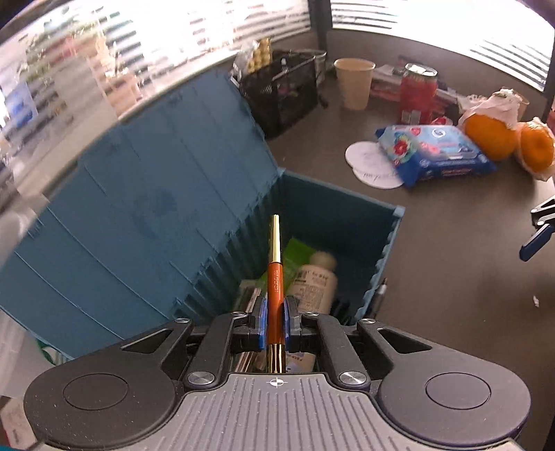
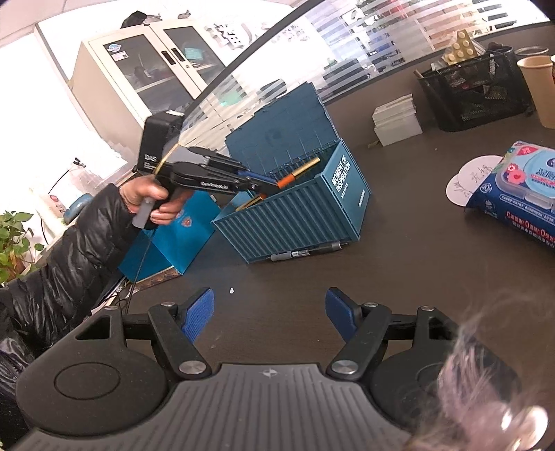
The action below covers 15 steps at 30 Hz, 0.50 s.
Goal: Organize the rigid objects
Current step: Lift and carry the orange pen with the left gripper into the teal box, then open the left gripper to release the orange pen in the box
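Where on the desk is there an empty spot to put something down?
The biggest bare patch of desk lies between the blue box, the wipes pack and the open right gripper. It is crowded farther back, around the mesh basket, paper cup, red can and oranges. A pen lies against the box.

Bright blinded windows (image 1: pixel 433 20), glass-door cabinet (image 2: pixel 145 66), dark desk (image 2: pixel 416 277).

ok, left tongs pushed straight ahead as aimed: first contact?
Probably the white bottle lying inside the blue container box; the held orange tube points down into it. Depth is unclear.
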Tool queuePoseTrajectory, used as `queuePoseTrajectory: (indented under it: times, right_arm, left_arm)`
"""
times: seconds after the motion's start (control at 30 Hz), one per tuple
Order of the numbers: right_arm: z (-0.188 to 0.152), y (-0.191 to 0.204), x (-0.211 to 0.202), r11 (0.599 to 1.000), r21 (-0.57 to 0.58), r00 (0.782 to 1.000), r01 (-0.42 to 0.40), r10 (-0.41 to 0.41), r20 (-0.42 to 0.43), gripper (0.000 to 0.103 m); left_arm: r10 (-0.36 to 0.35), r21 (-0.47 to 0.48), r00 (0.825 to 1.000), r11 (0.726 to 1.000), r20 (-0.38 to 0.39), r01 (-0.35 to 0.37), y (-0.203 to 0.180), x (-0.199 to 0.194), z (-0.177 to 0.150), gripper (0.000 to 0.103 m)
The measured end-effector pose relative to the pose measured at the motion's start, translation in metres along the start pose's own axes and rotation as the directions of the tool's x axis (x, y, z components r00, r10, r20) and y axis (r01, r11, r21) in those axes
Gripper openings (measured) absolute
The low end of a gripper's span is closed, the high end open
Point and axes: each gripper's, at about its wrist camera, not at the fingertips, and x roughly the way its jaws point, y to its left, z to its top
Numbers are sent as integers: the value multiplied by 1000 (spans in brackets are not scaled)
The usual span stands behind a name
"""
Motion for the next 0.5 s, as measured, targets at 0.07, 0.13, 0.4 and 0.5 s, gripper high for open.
queuePoseTrajectory:
  times: [0.07,0.13,0.4,0.5]
  right_arm:
    - [-1,0,1,1000,0,1000,-1,1,-4,69]
    - [-1,1,3,1000,3,1000,-4,4,-6,70]
    - [-3,10,3,1000,-4,1000,-13,13,-6,69]
    - [-3,15,3,1000,-8,1000,-14,14,-5,70]
  left_arm:
    - [-5,-11,1000,1000,-13,4,1,5,-4,8]
    - [-7,-22,1000,1000,-22,7,2,8,-8,9]
    - [34,-88,999,996,9,-33,4,4,-14,15]
    - [72,-141,997,988,27,-68,7,-2,-17,16]
